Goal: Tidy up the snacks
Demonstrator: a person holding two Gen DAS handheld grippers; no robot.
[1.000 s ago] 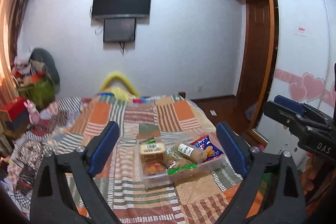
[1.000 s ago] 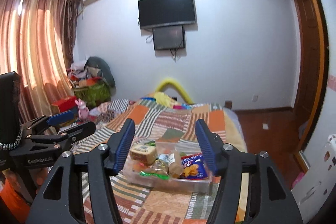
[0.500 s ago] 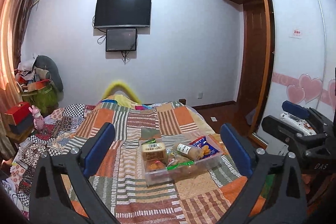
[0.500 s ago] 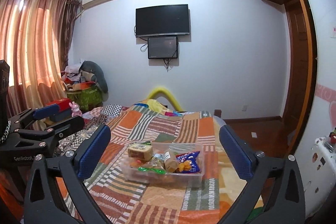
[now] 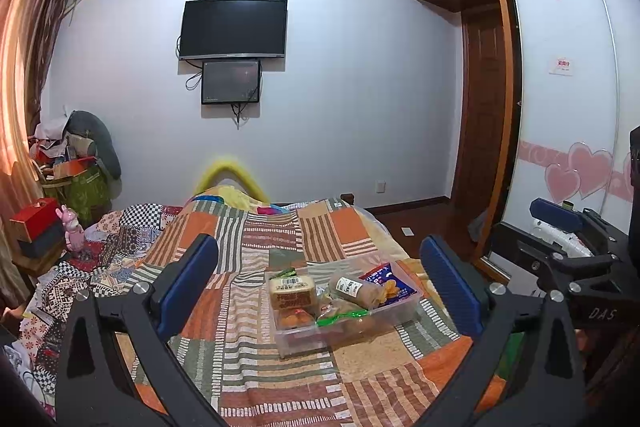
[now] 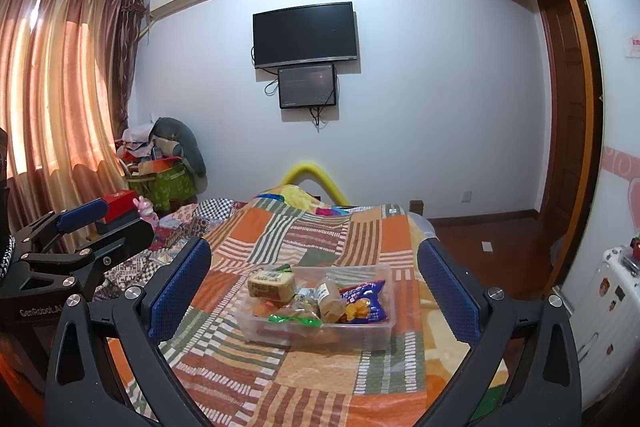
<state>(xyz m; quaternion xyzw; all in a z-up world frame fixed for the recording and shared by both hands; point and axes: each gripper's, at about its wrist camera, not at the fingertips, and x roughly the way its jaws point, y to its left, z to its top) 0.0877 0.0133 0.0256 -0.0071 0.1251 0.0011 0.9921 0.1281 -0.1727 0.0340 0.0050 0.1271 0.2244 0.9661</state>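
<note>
A clear plastic bin (image 5: pixel 394 315) (image 6: pixel 378 331) sits on the patchwork bedspread, holding several snacks: a tan wrapped cake (image 5: pixel 291 291) (image 6: pixel 270 285), a brown roll pack (image 5: pixel 354 290) (image 6: pixel 331 301), a blue chip bag (image 5: pixel 390 285) (image 6: pixel 365 303) and a green-banded pack (image 5: pixel 342 315) (image 6: pixel 294 319). My left gripper (image 5: pixel 318 285) is open and empty, held back from and above the bin. My right gripper (image 6: pixel 314 287) is open and empty too, also back from the bin. Each gripper shows at the edge of the other's view.
The bed (image 5: pixel 260 243) fills the middle of the room. A red box (image 5: pixel 34 223) and pink toy (image 5: pixel 72 233) stand at the left with a cluttered green bag (image 6: pixel 168 183). A wardrobe (image 5: pixel 568 107) and white suitcase (image 6: pixel 604 311) stand on the right.
Both grippers have drawn back and tilted up, so the bin looks smaller and lower. The right gripper's jaws have opened wide.
</note>
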